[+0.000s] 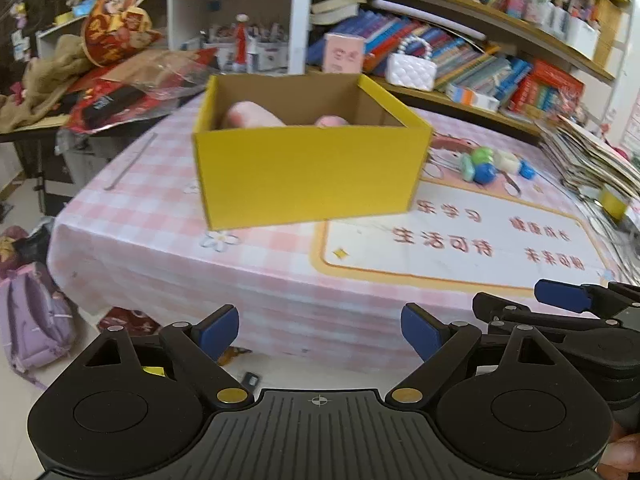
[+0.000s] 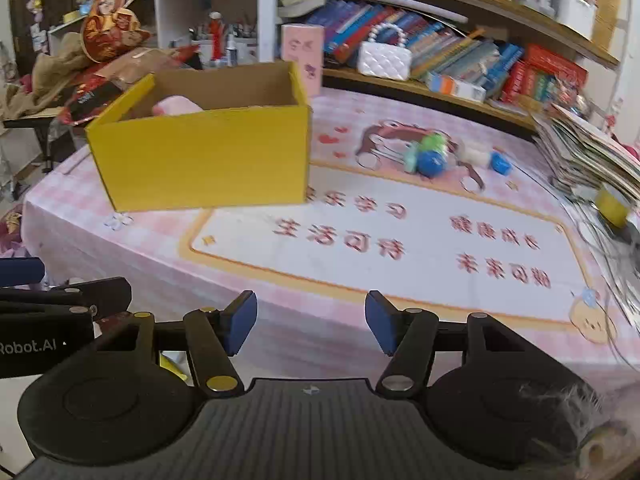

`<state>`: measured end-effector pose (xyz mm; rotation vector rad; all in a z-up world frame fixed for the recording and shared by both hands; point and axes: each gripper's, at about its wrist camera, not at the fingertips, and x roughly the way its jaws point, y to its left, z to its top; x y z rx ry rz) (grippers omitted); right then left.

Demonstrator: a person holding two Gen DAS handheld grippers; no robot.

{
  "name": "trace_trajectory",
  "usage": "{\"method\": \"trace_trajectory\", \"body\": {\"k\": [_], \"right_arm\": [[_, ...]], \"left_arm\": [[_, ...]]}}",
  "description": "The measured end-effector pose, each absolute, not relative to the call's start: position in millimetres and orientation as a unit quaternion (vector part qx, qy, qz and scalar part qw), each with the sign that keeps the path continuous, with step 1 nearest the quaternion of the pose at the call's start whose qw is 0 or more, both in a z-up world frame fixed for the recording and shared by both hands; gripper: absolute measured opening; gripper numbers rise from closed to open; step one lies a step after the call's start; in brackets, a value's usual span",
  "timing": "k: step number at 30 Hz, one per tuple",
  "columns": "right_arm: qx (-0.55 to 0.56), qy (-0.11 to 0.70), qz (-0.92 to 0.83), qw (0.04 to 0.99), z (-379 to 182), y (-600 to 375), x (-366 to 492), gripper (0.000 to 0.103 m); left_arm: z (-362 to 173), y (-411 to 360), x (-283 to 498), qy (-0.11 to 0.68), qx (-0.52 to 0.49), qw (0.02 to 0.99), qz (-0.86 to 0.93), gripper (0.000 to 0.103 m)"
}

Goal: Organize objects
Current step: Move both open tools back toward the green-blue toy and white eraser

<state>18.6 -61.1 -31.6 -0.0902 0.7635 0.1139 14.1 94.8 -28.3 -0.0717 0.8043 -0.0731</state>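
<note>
A yellow cardboard box (image 1: 308, 168) stands open on the pink checked tablecloth (image 1: 168, 256); it also shows in the right wrist view (image 2: 204, 164). A pink soft thing (image 1: 252, 116) lies inside it, also seen from the right (image 2: 178, 106). Small green, blue and white toys (image 1: 486, 164) lie on the table right of the box, also in the right wrist view (image 2: 432, 156). My left gripper (image 1: 320, 332) is open and empty, off the table's near edge. My right gripper (image 2: 311, 322) is open and empty, beside the left one; it also shows in the left wrist view (image 1: 560, 300).
Shelves of books (image 2: 460, 56) and a white quilted handbag (image 2: 384, 60) stand behind the table. A stack of papers (image 2: 588, 156) sits at the right edge. A cluttered side table (image 1: 100, 92) stands left. A purple backpack (image 1: 32, 320) lies on the floor.
</note>
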Motion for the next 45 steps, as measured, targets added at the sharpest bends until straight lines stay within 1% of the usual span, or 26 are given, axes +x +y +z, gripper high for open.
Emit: {"method": "trace_trajectory", "body": {"k": [8, 22, 28, 31, 45], "right_arm": [[-0.030, 0.383, -0.001, 0.923, -34, -94, 9, 0.062], [0.004, 0.392, -0.089, 0.916, -36, -155, 13, 0.064], [0.008, 0.398, -0.099, 0.912, -38, -174, 31, 0.065], [0.007, 0.397, -0.100, 0.912, -38, -185, 45, 0.067], [0.016, 0.401, -0.073, 0.913, -36, -243, 132, 0.067]], "left_arm": [[-32, 63, 21, 0.402, -0.022, 0.911, -0.085, 0.090], [-33, 2, 51, 0.408, 0.011, 0.898, -0.163, 0.091], [-35, -17, 73, 0.412, 0.016, 0.895, -0.169, 0.091], [-35, -25, 86, 0.412, 0.016, 0.896, -0.167, 0.091], [-33, -76, 162, 0.415, 0.012, 0.900, -0.133, 0.091]]}}
